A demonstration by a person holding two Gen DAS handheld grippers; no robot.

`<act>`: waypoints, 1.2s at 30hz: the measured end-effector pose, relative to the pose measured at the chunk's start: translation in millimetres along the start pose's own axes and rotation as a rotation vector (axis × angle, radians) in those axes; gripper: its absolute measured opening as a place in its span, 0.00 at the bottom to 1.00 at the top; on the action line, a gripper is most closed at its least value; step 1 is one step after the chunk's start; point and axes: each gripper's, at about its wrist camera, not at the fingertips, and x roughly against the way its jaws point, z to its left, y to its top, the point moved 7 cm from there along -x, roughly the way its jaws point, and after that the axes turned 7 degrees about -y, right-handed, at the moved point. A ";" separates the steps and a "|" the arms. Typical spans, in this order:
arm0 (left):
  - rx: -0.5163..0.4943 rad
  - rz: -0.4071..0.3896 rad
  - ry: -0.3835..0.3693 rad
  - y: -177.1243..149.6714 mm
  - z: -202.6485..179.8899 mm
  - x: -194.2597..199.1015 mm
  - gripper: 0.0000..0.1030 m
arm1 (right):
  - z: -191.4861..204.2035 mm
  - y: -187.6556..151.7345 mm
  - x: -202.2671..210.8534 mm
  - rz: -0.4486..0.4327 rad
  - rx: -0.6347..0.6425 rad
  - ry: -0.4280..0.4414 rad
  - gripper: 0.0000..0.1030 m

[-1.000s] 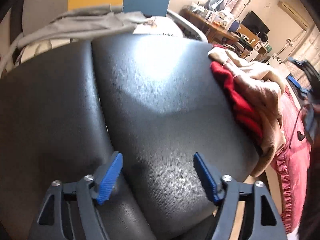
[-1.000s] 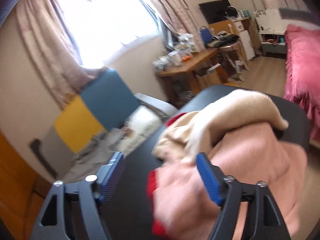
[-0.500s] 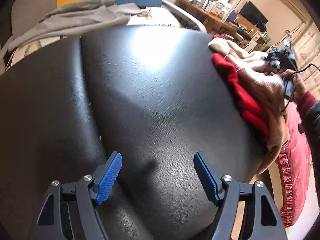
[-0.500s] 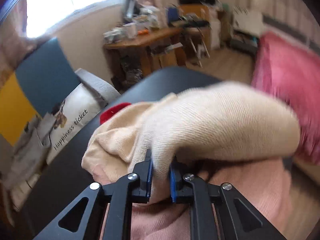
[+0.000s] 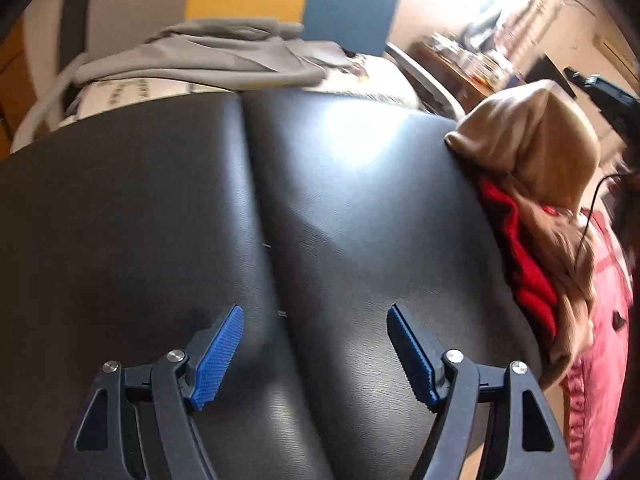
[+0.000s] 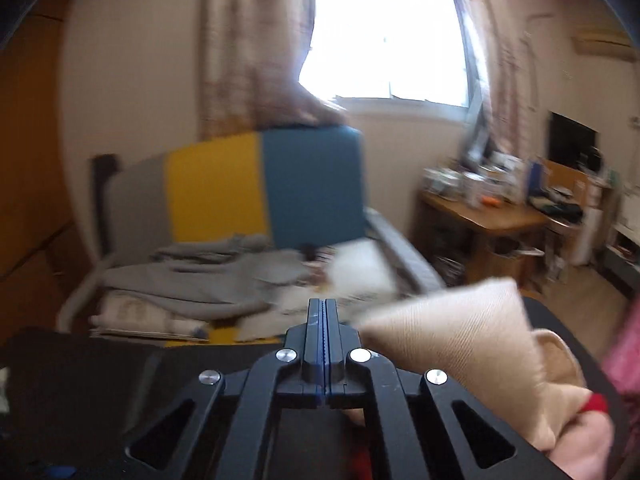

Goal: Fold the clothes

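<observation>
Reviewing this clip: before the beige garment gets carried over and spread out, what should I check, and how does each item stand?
1. Right gripper shut: ok, fingers pressed together.
2. Cloth actually pinched: cannot tell; the beige garment hangs lifted just beside the fingers, but no fabric shows between them.
3. Left gripper open, ready to take a second corner: ok.
4. Black padded surface ahead of the left gripper bare for spreading: ok.
5. Beige garment free of the red garment: not ok, they overlap at the surface's right edge.
6. Image sharpness: not ok, right wrist view is blurred.
</observation>
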 end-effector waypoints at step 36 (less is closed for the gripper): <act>0.002 0.065 0.154 -42.1 70.0 8.0 0.73 | -136.6 -116.4 -135.8 0.403 -0.298 -0.257 0.05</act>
